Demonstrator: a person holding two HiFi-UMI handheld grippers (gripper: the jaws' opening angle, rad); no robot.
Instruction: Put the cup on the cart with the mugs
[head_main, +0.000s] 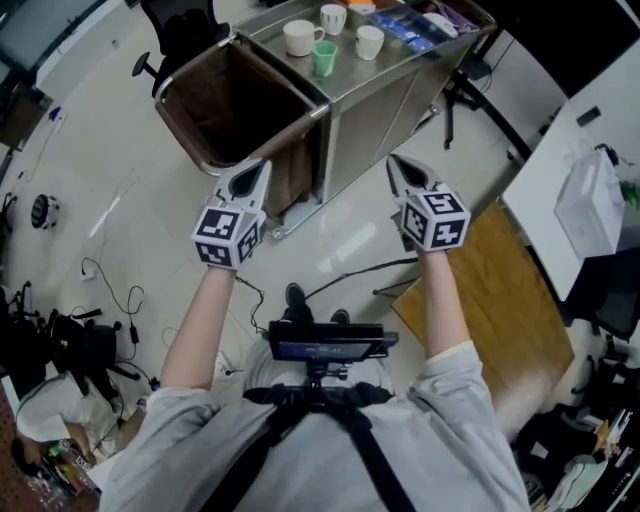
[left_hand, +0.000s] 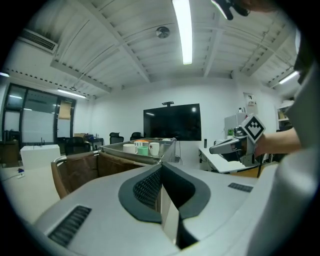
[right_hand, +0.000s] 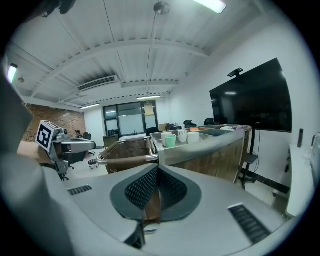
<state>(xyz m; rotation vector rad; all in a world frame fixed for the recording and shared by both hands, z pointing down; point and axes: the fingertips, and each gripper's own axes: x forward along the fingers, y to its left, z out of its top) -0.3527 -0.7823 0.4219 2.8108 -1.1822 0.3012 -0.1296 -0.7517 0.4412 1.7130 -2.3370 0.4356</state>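
The green cup (head_main: 324, 57) stands upright on the steel cart's top (head_main: 400, 75), between three white mugs (head_main: 300, 38) (head_main: 333, 18) (head_main: 369, 42). It also shows far off in the left gripper view, green cup (left_hand: 143, 149), and in the right gripper view, green cup (right_hand: 170, 140). Both grippers hang in the air in front of the cart, well short of it. My left gripper (head_main: 255, 172) (left_hand: 161, 175) is shut with nothing between its jaws. My right gripper (head_main: 397, 166) (right_hand: 158, 175) is shut and empty too.
A brown bag bin (head_main: 235, 110) hangs on the cart's left side. A wooden board (head_main: 500, 290) lies at the right beside a white table (head_main: 545, 180) with a plastic bag (head_main: 590, 205). Cables (head_main: 110, 290) trail on the floor at left. An office chair (head_main: 175, 40) stands behind the bin.
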